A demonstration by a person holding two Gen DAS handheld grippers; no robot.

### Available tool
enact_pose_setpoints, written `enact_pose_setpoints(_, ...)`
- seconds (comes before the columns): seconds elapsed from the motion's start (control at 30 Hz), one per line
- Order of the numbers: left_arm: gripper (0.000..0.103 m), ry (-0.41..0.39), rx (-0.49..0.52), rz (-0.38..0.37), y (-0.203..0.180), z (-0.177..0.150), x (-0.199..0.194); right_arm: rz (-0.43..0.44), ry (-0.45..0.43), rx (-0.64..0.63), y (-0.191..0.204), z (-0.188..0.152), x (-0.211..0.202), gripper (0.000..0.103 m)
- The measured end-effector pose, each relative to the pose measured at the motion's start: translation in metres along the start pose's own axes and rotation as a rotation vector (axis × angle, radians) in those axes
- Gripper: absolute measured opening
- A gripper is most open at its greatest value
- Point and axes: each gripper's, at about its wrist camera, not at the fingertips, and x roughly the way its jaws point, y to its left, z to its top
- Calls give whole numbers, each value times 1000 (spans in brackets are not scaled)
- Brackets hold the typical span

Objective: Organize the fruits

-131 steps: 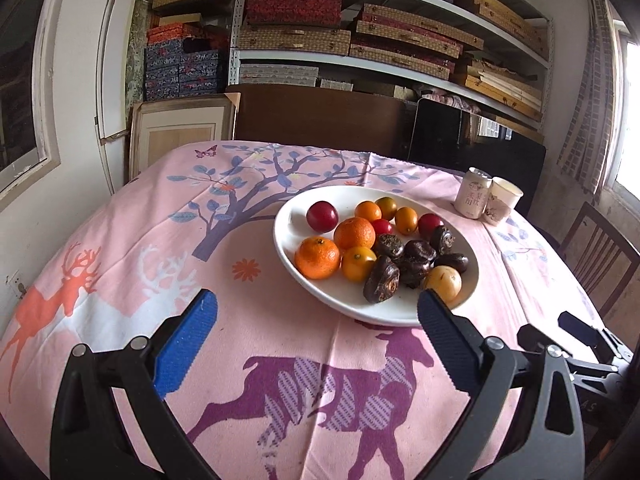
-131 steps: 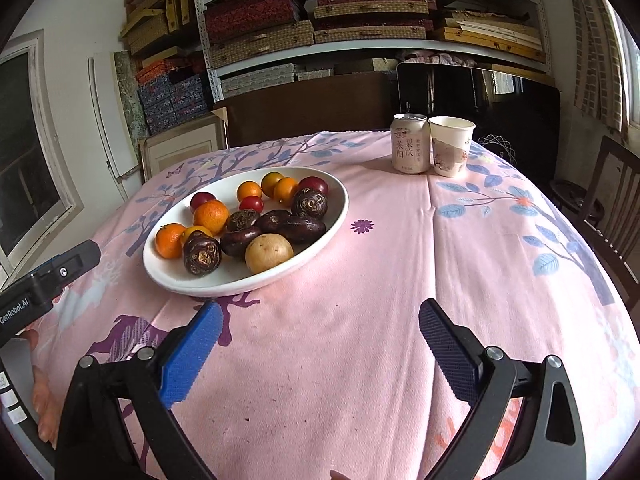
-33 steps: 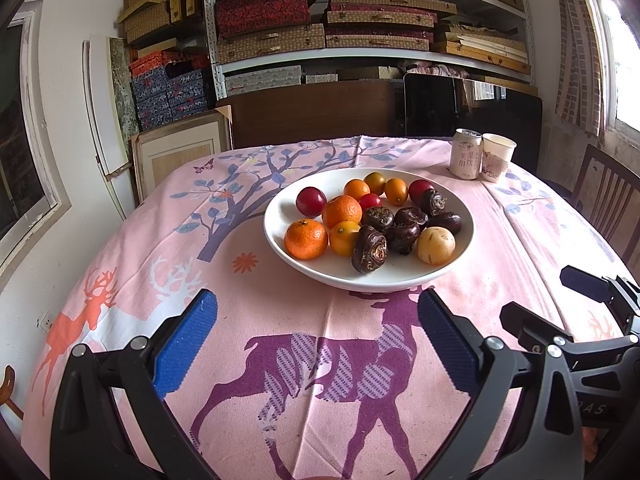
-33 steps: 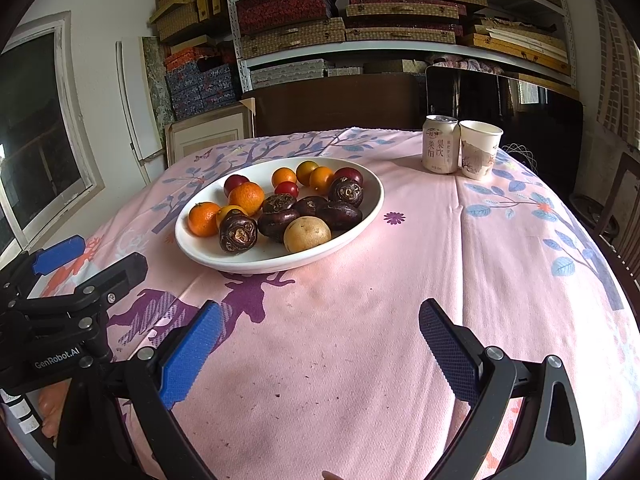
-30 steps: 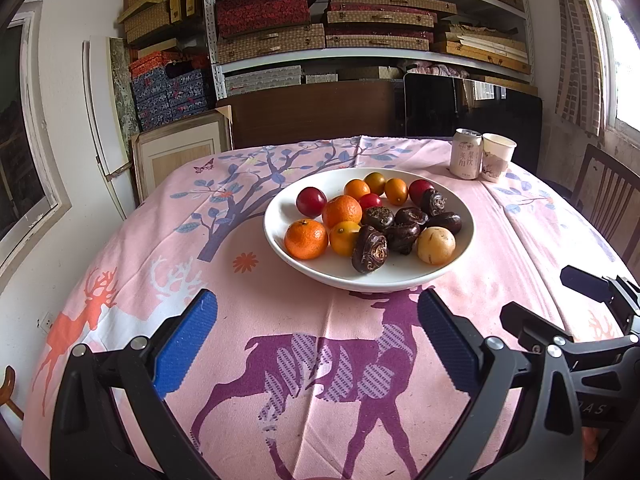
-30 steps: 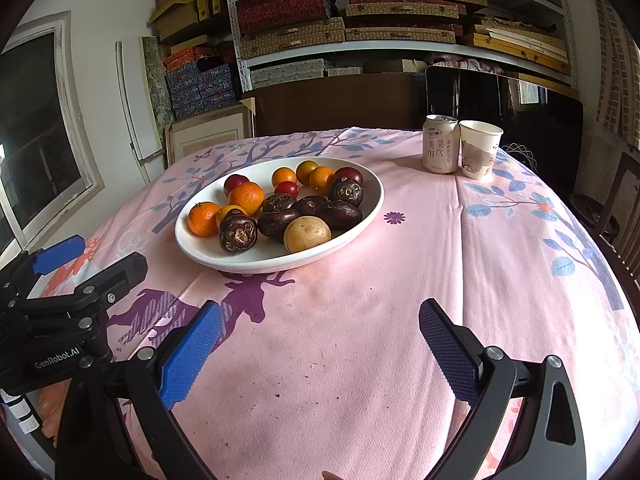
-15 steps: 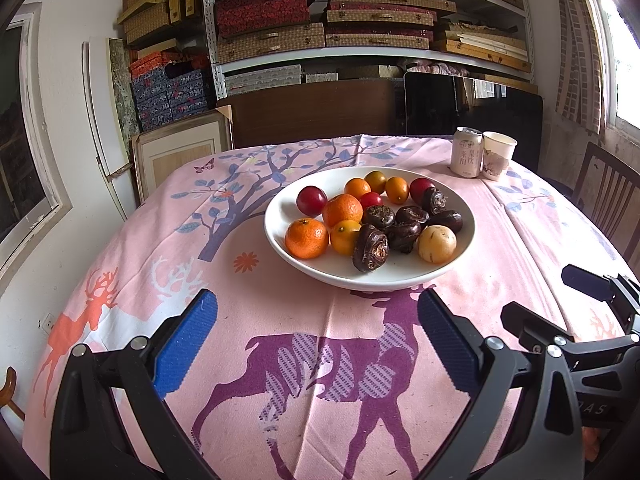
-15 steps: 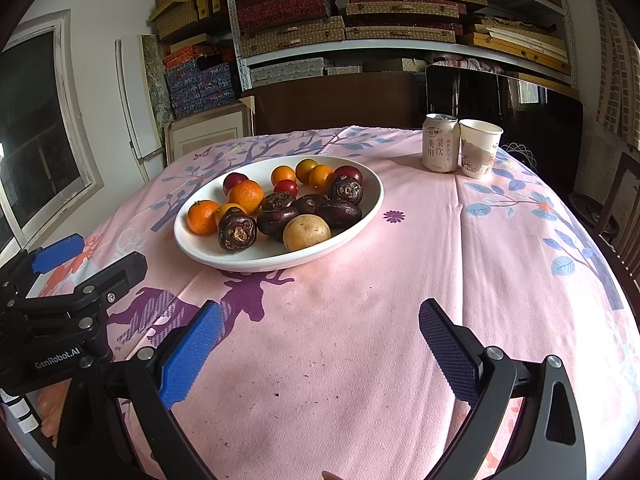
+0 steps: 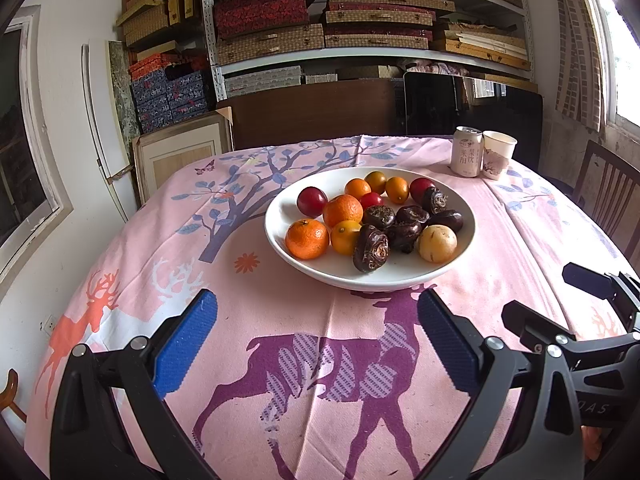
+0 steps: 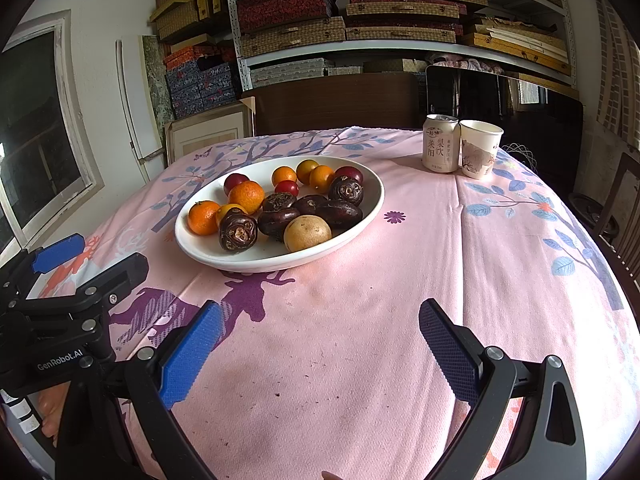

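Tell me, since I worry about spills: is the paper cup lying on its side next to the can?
No, the paper cup stands upright, mouth up, right beside the can on the pink tablecloth.

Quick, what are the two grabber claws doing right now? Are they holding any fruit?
Left gripper: open, holding nothing.
Right gripper: open, holding nothing.
All the fruit sits in the bowl.

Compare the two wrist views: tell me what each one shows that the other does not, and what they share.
Only the left wrist view shows the orange deer print on the pink tablecloth's left edge. Only the right wrist view shows the dark wire basket behind the white paper cup. Both show the white oval fruit plate, the pale drink can, and both open grippers, left gripper and right gripper.
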Motion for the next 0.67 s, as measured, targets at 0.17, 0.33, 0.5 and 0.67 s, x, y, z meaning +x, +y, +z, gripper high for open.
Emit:
enact_pose_setpoints(0.17,98,-3,-1,-1,3,-3,-1,-1,1,1,0,0,0,99)
enact_pose_setpoints(0.33,98,-8,1,0,8,-3,-1,-1,1,0,0,0,0,99)
enact_pose_setpoints(0.5,98,0,3,-5,8,0,-2,-2,0,0,0,0,0,99)
enact_pose_setpoints(0.67,98,3,4,-7,8,1,-2,-1,0,1,0,0,0,99)
